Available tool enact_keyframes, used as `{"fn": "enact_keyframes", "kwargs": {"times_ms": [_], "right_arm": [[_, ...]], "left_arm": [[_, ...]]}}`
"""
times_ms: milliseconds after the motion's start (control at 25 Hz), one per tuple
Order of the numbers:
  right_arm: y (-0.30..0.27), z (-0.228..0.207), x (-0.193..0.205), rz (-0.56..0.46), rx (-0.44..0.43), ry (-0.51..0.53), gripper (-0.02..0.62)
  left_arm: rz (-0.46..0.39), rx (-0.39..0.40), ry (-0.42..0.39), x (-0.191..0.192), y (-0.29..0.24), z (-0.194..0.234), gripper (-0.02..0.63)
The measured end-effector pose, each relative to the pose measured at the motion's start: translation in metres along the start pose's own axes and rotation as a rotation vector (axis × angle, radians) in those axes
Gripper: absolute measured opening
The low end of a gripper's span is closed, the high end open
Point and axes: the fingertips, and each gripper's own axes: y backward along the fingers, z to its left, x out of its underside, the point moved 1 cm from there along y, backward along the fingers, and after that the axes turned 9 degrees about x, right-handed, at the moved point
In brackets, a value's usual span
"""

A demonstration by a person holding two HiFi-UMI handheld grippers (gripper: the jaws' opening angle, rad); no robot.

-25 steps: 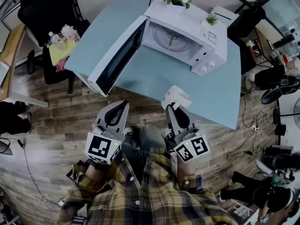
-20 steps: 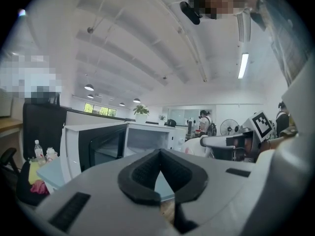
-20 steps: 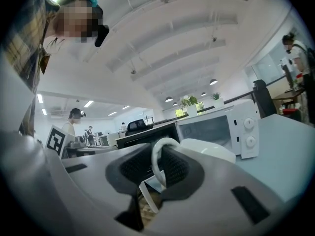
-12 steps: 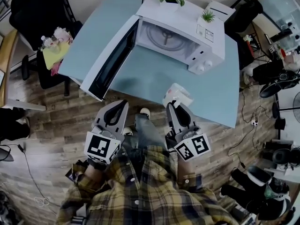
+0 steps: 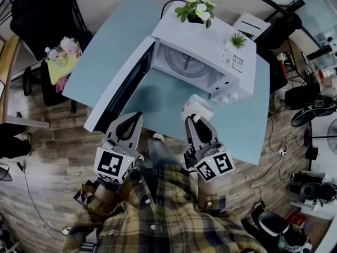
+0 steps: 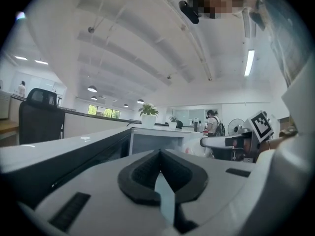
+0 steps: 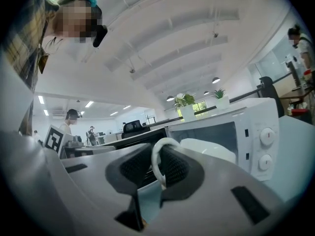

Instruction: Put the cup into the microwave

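Right gripper (image 5: 194,121) is clenched on the cup (image 5: 197,108): in the right gripper view the white handle loop sits pinched between the dark pads (image 7: 174,167), with the cup body (image 7: 206,149) out past the jaw tips. The cup is in the air over the near edge of the table (image 5: 108,49), in front of the microwave (image 5: 208,51) and close to its knob panel (image 5: 227,95); it's outside the cavity. The door (image 5: 122,91) is swung fully open to the left and the turntable (image 5: 185,65) is visible inside. Left gripper (image 5: 136,118) has its jaws together and nothing in them; the left gripper view shows the tips meeting. It hovers at the near table edge by the free end of the door, with a clear gap between it and the right gripper. Both grippers point toward the microwave. There's a flowering plant (image 5: 196,9) and a small green plant (image 5: 238,39) on top of the microwave. A chair (image 5: 63,57) with soft items on it stands left of the table. The person's plaid shirt (image 5: 158,215) fills the bottom of the head view.
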Motion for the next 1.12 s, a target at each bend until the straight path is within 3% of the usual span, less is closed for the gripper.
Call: {"fn": "enact_keyframes", "kwargs": {"times_ms": [360,760,1120], "right_arm": [[-0.044,-0.036,-0.026,0.028,-0.097,0.005,0.066],[-0.071,-0.071,-0.034,0.039,-0.181,0.028,0.066],[-0.088,-0.081,-0.032,0.054,-0.181,0.033,0.066]], "left_arm": [[-0.01,-0.05,-0.002,-0.025,-0.06,0.011,-0.008],[-0.033,-0.129,-0.001,-0.028,-0.099,0.019,-0.008],[-0.02,-0.1,0.003,-0.028,-0.125,0.028,-0.008]]}}
